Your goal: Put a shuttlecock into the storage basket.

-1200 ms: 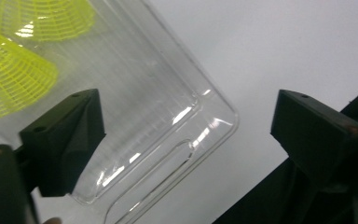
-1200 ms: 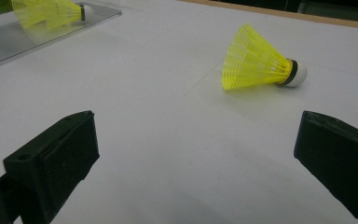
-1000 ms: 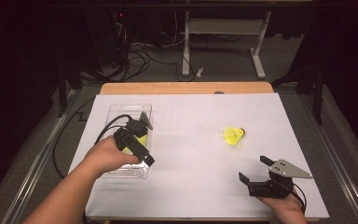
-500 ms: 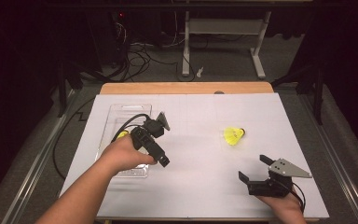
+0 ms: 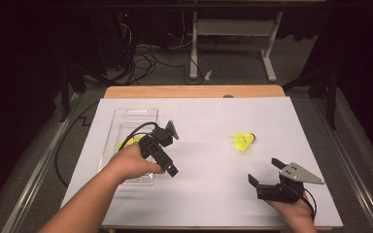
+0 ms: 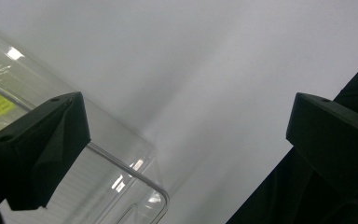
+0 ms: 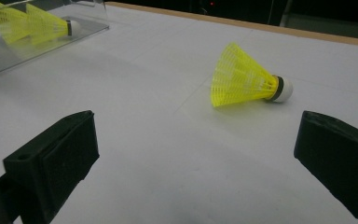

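left gripper (image 5: 171,148): jaws spread, nothing held, at the clear box's (image 5: 126,115) right edge
right gripper (image 5: 266,174): jaws spread, nothing held
shuttlecock (image 5: 243,141): laid well right of the box

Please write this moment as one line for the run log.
left tongs: open, empty, beside clear box | right tongs: open, empty | loose shuttlecock: on table

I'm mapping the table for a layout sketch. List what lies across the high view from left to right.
Clear plastic box → left gripper → loose yellow shuttlecock → right gripper.
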